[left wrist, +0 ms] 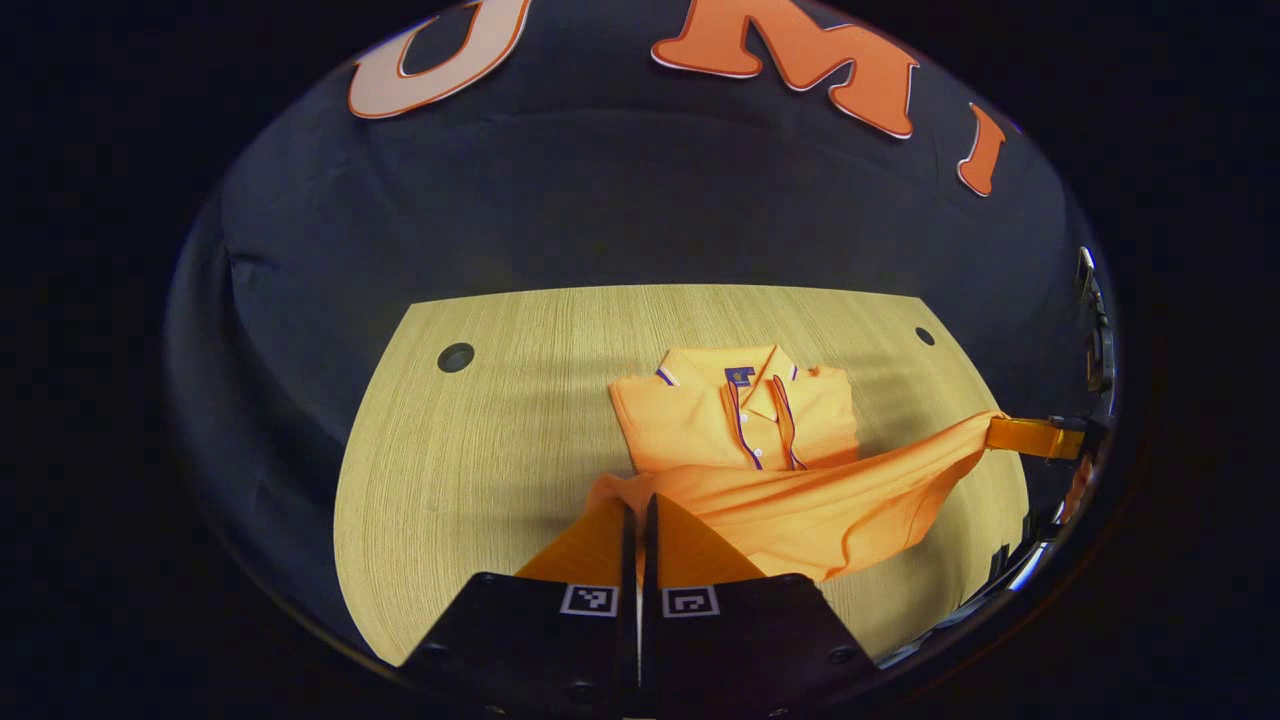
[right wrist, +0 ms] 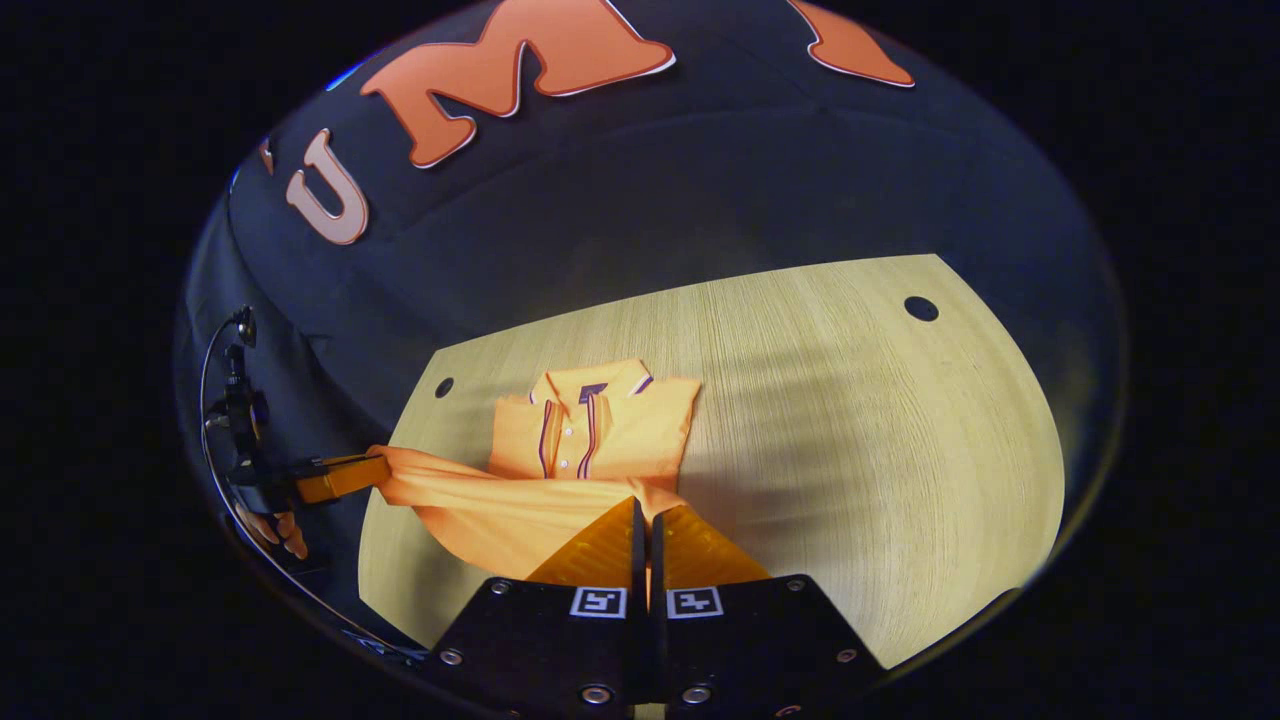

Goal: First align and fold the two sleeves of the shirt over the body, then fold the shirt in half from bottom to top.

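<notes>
An orange polo shirt (left wrist: 735,415) lies collar away from me on the wooden table (left wrist: 470,470), its sleeves folded in over the body. Its bottom hem (left wrist: 800,505) is lifted off the table and stretched between both grippers. My left gripper (left wrist: 640,505) is shut on one hem corner. In the left gripper view the right gripper (left wrist: 1035,437) holds the other corner at the far right. In the right gripper view the shirt (right wrist: 600,430) lies ahead, my right gripper (right wrist: 642,508) is shut on the hem (right wrist: 500,505), and the left gripper (right wrist: 340,476) pinches the far corner at the left.
The table has round holes near its far corners (left wrist: 455,357) (left wrist: 924,336) (right wrist: 921,308). A hand (right wrist: 280,532) shows under the left gripper in the right gripper view. Bare wood (right wrist: 850,450) spreads to the shirt's right side; the black cloth wall stands behind.
</notes>
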The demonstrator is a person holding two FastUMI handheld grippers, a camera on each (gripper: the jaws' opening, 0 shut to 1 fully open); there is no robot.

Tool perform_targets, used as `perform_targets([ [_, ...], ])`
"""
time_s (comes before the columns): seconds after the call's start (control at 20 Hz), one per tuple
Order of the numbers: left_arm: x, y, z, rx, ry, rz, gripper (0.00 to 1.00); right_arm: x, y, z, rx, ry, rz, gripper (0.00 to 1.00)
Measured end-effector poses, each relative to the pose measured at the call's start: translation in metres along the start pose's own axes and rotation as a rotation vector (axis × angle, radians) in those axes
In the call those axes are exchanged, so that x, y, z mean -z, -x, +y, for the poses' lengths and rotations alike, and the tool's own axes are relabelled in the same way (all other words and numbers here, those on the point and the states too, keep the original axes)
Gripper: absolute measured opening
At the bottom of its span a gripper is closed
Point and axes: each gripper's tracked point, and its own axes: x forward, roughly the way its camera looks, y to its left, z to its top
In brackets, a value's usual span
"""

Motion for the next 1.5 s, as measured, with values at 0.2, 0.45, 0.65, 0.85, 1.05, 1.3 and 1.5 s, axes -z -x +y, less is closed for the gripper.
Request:
perform_targets([
  [0.2, -0.019, -0.034, 0.009, 0.019, 0.015, 0.013, 0.02, -0.02, -0.032, -0.002, 0.029, 0.004, 0.008, 0.01],
  [0.45, -0.044, -0.078, 0.019, 0.036, 0.028, 0.025, 0.02, -0.046, -0.072, -0.008, 0.054, -0.007, 0.016, 0.01],
  [0.65, -0.061, -0.116, 0.022, 0.06, 0.034, 0.042, 0.01, -0.059, -0.108, -0.014, 0.073, -0.022, 0.046, 0.01],
  [0.85, -0.06, -0.148, 0.023, 0.129, 0.067, 0.104, 0.01, -0.058, -0.144, -0.03, 0.103, -0.042, 0.098, 0.01],
  [1.05, -0.052, -0.177, 0.032, 0.169, 0.158, 0.148, 0.02, -0.056, -0.17, -0.038, 0.099, -0.096, 0.124, 0.01],
  [1.3, -0.044, -0.194, 0.025, 0.17, 0.197, 0.19, 0.12, -0.053, -0.188, -0.039, 0.132, -0.144, 0.145, 0.04],
  [1.5, -0.066, -0.195, 0.015, 0.214, 0.206, 0.107, 0.54, -0.061, -0.187, -0.044, 0.136, -0.144, 0.105, 0.21],
])
